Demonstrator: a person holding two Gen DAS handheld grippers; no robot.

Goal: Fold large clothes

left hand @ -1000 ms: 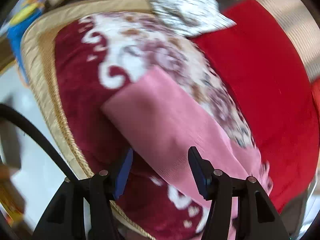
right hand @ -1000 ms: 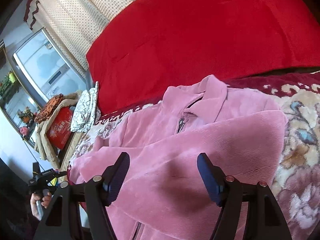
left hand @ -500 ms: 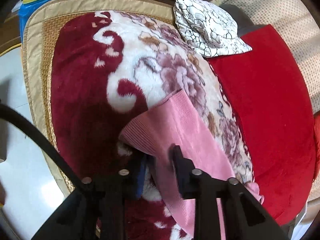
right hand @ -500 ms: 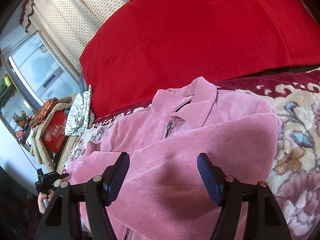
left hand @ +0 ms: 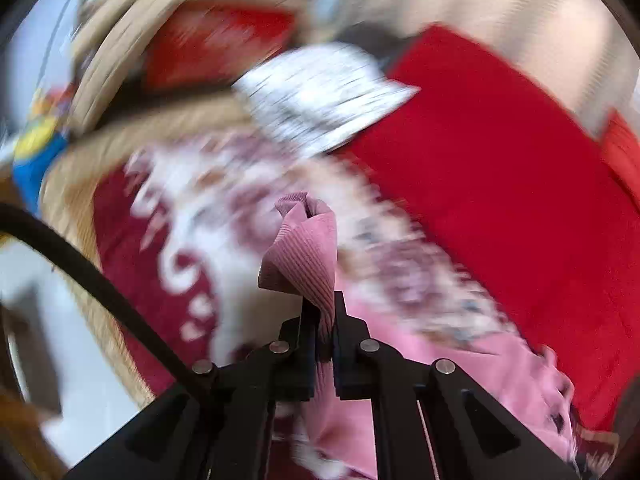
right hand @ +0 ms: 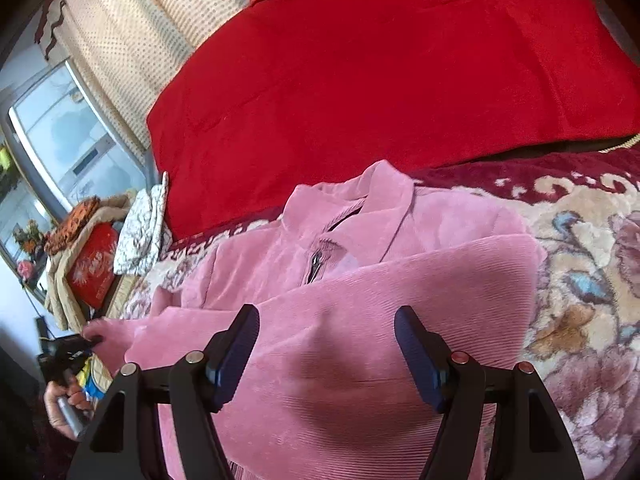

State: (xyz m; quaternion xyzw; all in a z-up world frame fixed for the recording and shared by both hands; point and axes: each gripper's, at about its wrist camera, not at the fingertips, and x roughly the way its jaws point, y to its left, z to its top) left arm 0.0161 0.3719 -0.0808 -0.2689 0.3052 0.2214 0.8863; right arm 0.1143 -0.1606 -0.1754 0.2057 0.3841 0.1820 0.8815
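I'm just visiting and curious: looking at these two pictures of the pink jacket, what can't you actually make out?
- Left wrist view: motion blur smears the patterned blanket and the clutter behind it.
- Left wrist view: the left tongs cover the pinched part of the sleeve cuff.
- Right wrist view: the pink jacket runs off the bottom edge; its hem is cut off.
- Right wrist view: the open right tongs hide some fabric.
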